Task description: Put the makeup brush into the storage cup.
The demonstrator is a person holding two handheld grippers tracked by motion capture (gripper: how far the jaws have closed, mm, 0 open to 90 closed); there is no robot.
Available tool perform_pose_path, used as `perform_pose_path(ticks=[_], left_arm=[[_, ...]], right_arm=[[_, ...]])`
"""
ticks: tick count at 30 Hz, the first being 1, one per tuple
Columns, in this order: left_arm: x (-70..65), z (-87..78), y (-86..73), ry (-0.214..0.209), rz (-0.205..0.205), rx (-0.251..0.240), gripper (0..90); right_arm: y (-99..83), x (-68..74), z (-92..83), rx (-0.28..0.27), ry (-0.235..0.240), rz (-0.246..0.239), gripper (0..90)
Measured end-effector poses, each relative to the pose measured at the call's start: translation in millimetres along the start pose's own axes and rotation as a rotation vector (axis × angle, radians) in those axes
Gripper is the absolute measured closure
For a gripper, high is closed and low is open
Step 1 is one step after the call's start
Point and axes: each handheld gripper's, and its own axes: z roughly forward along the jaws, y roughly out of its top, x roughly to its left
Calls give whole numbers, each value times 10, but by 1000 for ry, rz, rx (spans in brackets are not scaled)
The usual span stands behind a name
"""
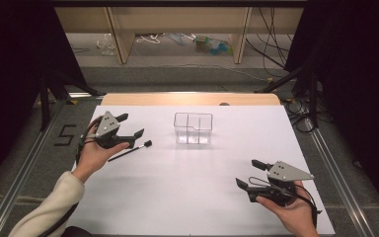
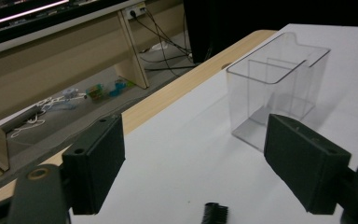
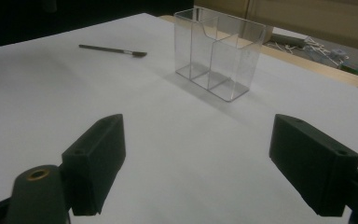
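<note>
A clear plastic box (image 1: 193, 128) with an inner divider stands empty on the white table sheet (image 1: 197, 192), a little beyond the middle. A thin black brush (image 1: 128, 152) lies left of it, bristle end toward the box. My left gripper (image 1: 131, 125) hovers open just above and behind the brush, empty. In the left gripper view its open jaws frame the box (image 2: 279, 79), with the brush tip (image 2: 214, 213) just below them. My right gripper (image 1: 248, 173) is open and empty at the near right. In the right gripper view, box (image 3: 219, 51) and brush (image 3: 112, 50) lie far ahead.
A wooden table edge (image 1: 190, 98) borders the sheet at the far side. Beyond it are a shelf unit's legs (image 1: 121, 44), loose cables (image 1: 271, 49) and small clutter (image 1: 209, 44) on the floor. Metal rails (image 1: 24, 168) run along both sides of the table.
</note>
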Motion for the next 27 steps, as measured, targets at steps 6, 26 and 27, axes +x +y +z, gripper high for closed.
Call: perform_pose_path(ticks=[6,26,27], left_arm=[[133,201,-51,-8,2,72,208],[226,738,-2,-266,333,835,329],[221,755,-3,-276,355,878,331]], right_arm=[[4,-4,-16,25,-3,-7,197],[-6,-2,11,15,11,-12,198],[-6,-1,10,15,10,-12,198]])
